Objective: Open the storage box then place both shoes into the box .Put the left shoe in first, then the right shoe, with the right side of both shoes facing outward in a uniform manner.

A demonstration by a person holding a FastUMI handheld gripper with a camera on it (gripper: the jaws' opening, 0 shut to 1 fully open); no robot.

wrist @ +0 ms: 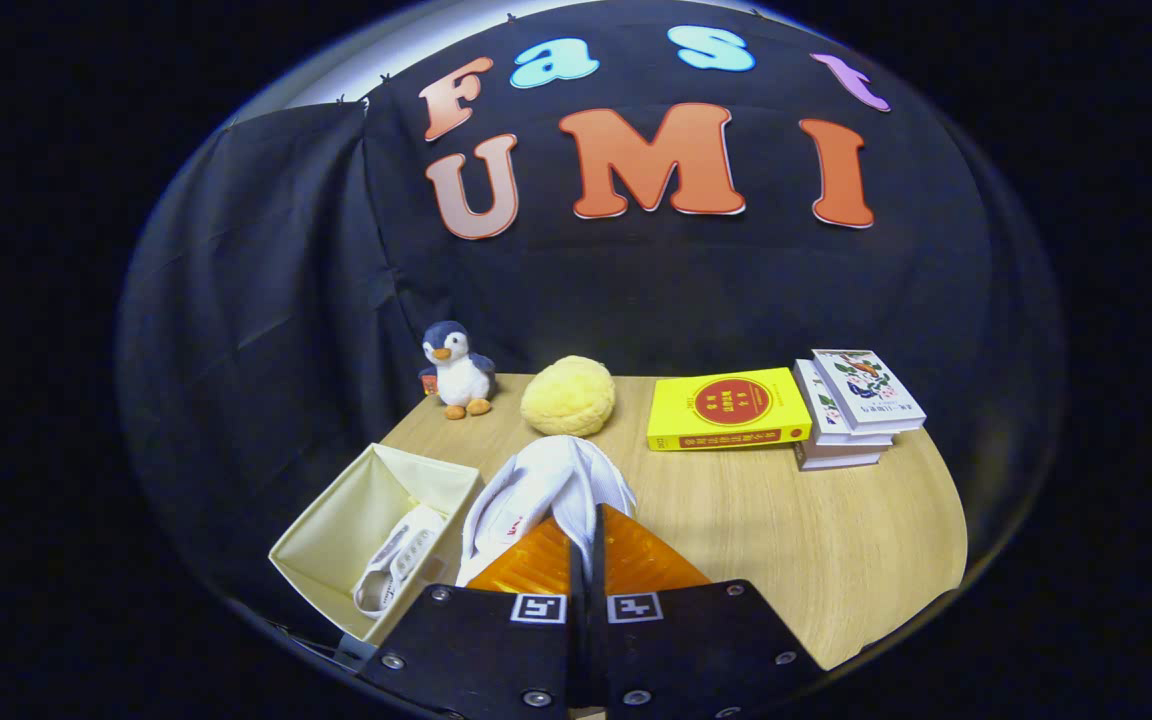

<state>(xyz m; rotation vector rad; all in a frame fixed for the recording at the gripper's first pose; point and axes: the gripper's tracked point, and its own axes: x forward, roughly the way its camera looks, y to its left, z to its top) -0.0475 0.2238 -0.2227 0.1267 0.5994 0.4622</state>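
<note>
My gripper (pixel 583 520) is shut on a white shoe (pixel 546 485), its two orange fingers (pixel 531 565) pressed close together on the shoe's edge. The shoe hangs lifted above the table, just right of the open cream storage box (pixel 331 520). Inside the box lies the other white shoe (pixel 396 570), resting along the bottom near the box's right wall. The held shoe's sole side faces left toward the box, with a small red mark showing on it.
At the back of the wooden table (pixel 816 540) stand a plush penguin (pixel 458 370) and a yellow fuzzy ball (pixel 568 396). A yellow book (pixel 728 408) and a stack of white books (pixel 854 405) lie at the back right.
</note>
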